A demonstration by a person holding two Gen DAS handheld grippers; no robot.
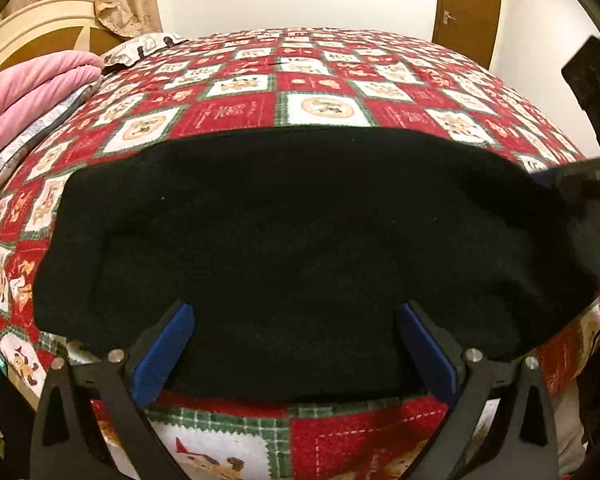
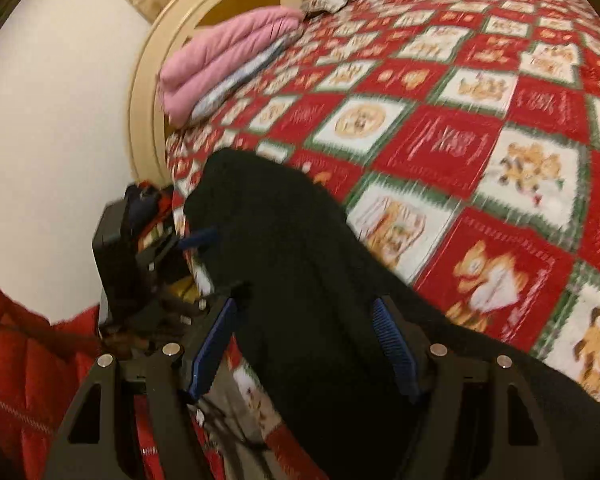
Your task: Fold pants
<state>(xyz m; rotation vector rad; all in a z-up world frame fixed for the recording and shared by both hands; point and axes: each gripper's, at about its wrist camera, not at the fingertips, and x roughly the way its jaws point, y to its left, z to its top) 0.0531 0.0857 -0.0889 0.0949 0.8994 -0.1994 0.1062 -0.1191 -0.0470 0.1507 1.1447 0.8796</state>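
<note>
Black pants (image 1: 284, 232) lie folded in a wide flat band across the near side of a bed with a red checked quilt (image 1: 236, 110). My left gripper (image 1: 296, 312) hangs over the pants' near edge. Its blue pads (image 1: 164, 352) stand wide apart and open, with fabric below them. At the pants' right end my right gripper (image 1: 556, 180) shows at the frame's edge. In the right wrist view the pants (image 2: 300, 240) run away lengthwise, and my right gripper (image 2: 306, 308) is open above them. The left gripper (image 2: 192, 240) sits at the pants' far left side.
A folded pink blanket (image 1: 32, 92) and a patterned pillow (image 1: 140, 48) lie by the cream headboard (image 1: 40, 28). A brown door (image 1: 468, 8) stands behind the bed. A red padded jacket (image 2: 20, 360) shows at the lower left. The quilt (image 2: 460, 140) stretches beyond the pants.
</note>
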